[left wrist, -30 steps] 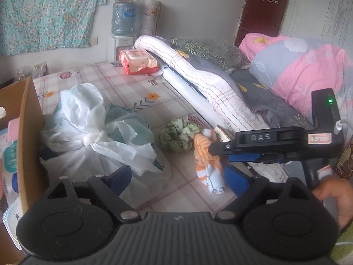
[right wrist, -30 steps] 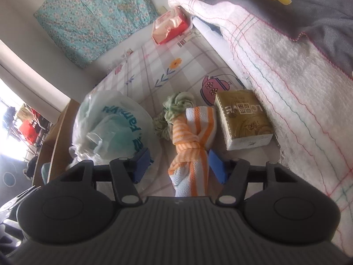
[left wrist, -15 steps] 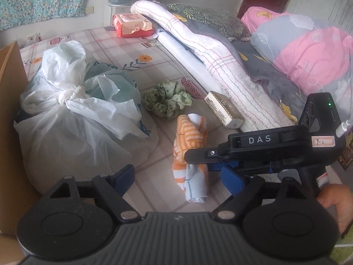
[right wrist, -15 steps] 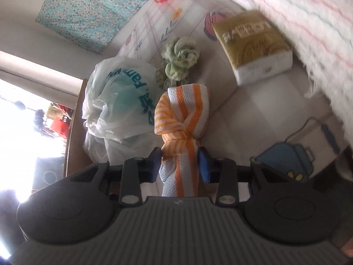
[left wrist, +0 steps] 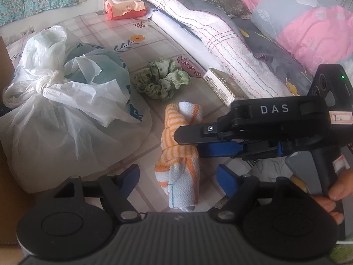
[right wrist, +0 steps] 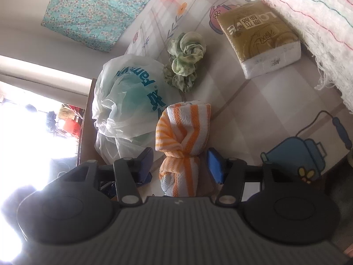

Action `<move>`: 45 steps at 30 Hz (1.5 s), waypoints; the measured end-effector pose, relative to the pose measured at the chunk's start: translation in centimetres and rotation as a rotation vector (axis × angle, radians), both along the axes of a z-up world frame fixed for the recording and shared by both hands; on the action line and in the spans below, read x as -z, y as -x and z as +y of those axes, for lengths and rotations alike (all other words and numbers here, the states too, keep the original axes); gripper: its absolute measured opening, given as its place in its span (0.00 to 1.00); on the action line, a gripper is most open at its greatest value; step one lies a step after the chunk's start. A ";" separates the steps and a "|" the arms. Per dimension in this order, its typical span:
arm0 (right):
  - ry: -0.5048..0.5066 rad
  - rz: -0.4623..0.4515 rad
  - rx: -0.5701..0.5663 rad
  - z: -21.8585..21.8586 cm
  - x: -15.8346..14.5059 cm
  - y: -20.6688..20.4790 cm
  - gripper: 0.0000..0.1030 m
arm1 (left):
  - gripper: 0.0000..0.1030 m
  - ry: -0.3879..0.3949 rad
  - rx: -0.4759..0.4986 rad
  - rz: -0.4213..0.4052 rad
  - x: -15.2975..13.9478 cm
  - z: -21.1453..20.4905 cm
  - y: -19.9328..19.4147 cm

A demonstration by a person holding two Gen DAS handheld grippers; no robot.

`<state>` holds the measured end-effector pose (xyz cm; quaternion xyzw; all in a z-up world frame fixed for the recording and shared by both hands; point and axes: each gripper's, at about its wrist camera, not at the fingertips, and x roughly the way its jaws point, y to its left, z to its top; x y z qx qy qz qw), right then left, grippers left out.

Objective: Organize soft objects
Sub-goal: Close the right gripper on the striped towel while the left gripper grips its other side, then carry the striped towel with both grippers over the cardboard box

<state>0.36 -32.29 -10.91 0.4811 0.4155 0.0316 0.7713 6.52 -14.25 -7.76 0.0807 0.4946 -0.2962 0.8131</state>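
Knotted towel (right wrist: pixel 184 142), orange and white stripes, lying between both sets of jaws.
Long axis running straight away from the right gripper (right wrist: pixel 179 164); broad rolled end far, knot at mid-length, loose white tail near. Right jaws opening, pads clear of cloth. Left gripper (left wrist: pixel 177 173) closing, set wide around the tail end, pads apart from it.
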 end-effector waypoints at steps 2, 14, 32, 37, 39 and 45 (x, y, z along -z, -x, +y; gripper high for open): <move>0.003 -0.006 -0.001 0.2 0.1 -0.3 0.51 | 0.69 -0.011 0.007 0.000 0.2 -0.3 0.0; -0.037 -0.011 -0.042 0.6 1.1 -0.4 0.38 | 0.48 -0.030 -0.005 0.050 1.5 -0.5 -0.8; -0.019 -0.121 -0.060 0.7 -3.0 0.7 0.38 | 0.42 0.048 0.018 -0.085 -2.3 1.0 1.2; 0.018 -0.181 -0.095 1.8 -6.0 0.5 0.38 | 0.42 0.081 -0.002 -0.167 -4.7 2.5 2.3; 0.035 -0.206 -0.117 2.6 -7.3 0.2 0.38 | 0.42 0.100 -0.020 -0.195 -5.7 3.5 2.6; 0.064 -0.286 -0.210 6.8 -11.3 -1.8 0.38 | 0.42 0.141 -0.105 -0.278 -9.0 8.0 3.6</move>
